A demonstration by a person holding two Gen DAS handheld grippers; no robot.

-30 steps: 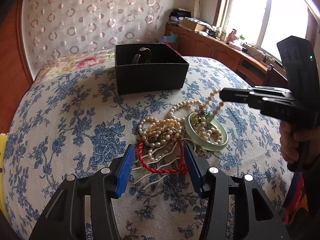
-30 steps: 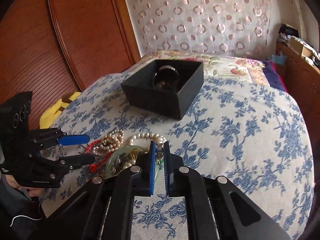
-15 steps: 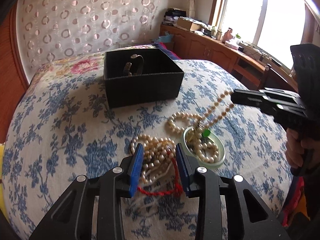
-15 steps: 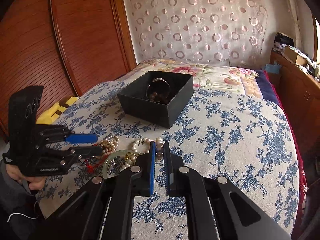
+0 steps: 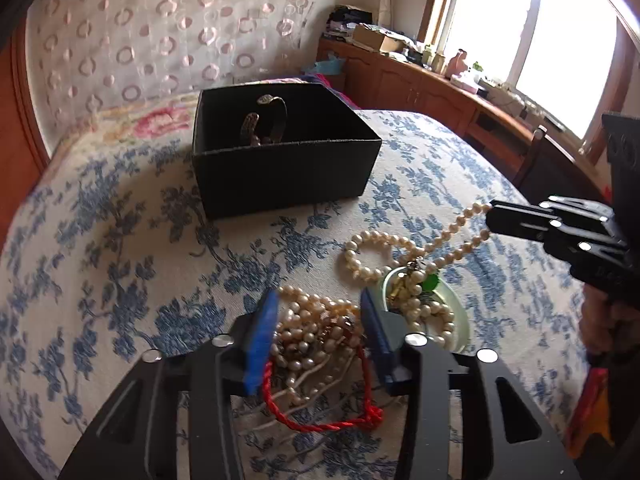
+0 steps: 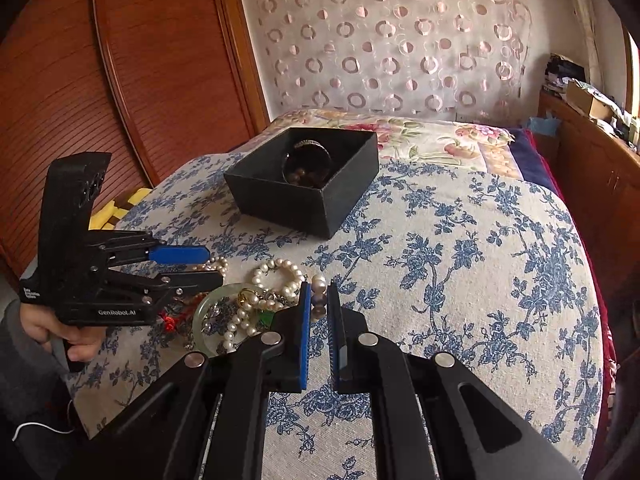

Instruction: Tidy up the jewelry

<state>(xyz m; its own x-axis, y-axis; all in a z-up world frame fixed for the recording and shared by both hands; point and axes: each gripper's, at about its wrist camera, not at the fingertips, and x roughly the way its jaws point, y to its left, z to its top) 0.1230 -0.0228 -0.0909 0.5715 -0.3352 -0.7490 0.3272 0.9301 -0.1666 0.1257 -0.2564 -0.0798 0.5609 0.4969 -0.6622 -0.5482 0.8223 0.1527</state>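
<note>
A black open box [image 5: 280, 160] stands on the flowered bedspread and holds a dark bangle [image 5: 266, 122]; it also shows in the right wrist view [image 6: 308, 184]. My left gripper [image 5: 318, 320] is half closed around a heap of pearl strands [image 5: 316, 332], with a red cord bracelet [image 5: 320, 412] beneath. My right gripper [image 6: 318, 308] is shut on a pearl necklace [image 5: 460, 232], lifting it taut from the pile. A pale green jade bangle [image 5: 456, 308] lies beside the heap with pearls and a green charm in it.
The bed's blue-flowered cover [image 6: 480, 280] stretches right of the jewelry. A wooden wardrobe [image 6: 120, 80] stands at the left, a wooden sideboard [image 5: 420, 84] with clutter beneath the window.
My left gripper has moved forward over the pearl heap and its jaws have narrowed around it. My right gripper has risen a little, pulling the pearl necklace taut.
</note>
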